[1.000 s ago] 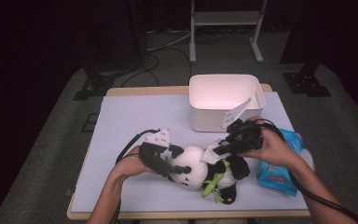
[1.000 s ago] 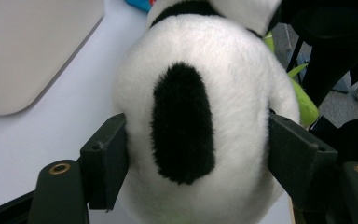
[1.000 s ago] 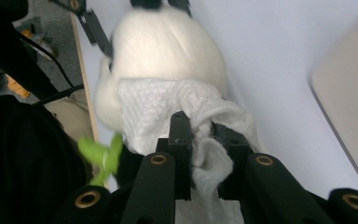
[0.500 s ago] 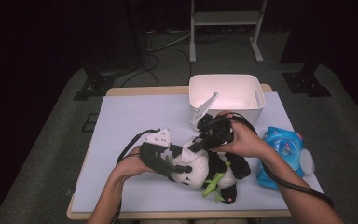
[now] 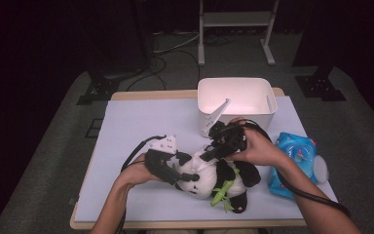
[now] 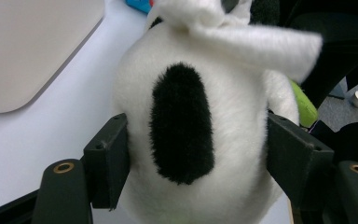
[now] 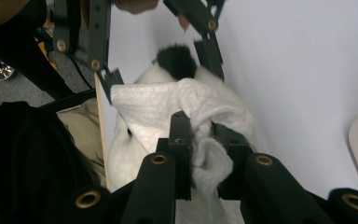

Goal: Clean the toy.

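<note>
A black-and-white panda plush (image 5: 224, 178) with a green bamboo sprig lies on the lilac mat near the table's front edge. My left gripper (image 5: 186, 174) clamps its head from the left; in the left gripper view both pads (image 6: 106, 161) press into the white fur beside a black patch (image 6: 182, 126). My right gripper (image 5: 208, 156) comes in from the right over the panda, shut on a crumpled white wipe (image 7: 168, 102). The wipe lies on the top of the panda's head (image 7: 177, 60), between the left gripper's jaws farther off.
A white plastic bin (image 5: 269, 103) stands behind the panda at the back of the mat. A blue pack of wipes (image 5: 297, 158) lies at the right, with a white lid (image 5: 320, 169) beside it. The mat's left half (image 5: 136, 122) is bare.
My right gripper has moved left, from near the blue pack to above the panda's head, with the white wipe in it. The left gripper and the panda have stayed put.
</note>
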### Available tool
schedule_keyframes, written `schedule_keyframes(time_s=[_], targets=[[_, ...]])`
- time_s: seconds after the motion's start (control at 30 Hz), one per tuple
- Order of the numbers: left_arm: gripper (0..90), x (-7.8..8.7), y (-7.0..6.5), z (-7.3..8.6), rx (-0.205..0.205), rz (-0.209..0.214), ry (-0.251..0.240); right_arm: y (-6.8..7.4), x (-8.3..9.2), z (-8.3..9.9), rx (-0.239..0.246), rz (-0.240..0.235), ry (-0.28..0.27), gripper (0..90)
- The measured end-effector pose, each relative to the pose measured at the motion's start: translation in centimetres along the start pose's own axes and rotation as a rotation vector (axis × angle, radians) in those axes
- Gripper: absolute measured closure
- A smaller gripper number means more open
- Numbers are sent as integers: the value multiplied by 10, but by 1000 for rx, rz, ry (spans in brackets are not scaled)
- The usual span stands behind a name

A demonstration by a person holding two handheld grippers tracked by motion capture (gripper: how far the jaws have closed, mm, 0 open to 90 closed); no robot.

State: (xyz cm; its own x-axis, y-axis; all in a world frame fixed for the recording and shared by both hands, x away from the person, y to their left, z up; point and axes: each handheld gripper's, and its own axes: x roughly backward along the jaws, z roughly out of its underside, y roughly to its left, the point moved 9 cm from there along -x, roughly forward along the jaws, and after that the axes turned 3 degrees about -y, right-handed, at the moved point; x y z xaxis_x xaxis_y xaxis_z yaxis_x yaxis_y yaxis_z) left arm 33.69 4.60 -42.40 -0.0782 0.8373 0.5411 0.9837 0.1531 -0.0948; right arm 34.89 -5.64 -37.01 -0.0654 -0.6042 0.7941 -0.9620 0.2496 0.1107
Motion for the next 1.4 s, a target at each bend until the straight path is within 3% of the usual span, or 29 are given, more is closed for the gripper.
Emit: schedule_keyframes(time_s=[0.23,0.7,0.97,1.13,1.4], targets=[[284,0,1,1,-2,5,-2,-10,7,30,-51,31,37,784],[279,0,2,2,11,9,3,-28,43,68,-134,79,-25,783],[274,0,1,1,20,14,17,-20,53,92,-164,81,-88,783],[266,1,1,-2,22,21,29,-13,56,101,-168,87,-93,783],[191,1,0,-5,76,25,58,-3,54,105,-152,77,-106,783]])
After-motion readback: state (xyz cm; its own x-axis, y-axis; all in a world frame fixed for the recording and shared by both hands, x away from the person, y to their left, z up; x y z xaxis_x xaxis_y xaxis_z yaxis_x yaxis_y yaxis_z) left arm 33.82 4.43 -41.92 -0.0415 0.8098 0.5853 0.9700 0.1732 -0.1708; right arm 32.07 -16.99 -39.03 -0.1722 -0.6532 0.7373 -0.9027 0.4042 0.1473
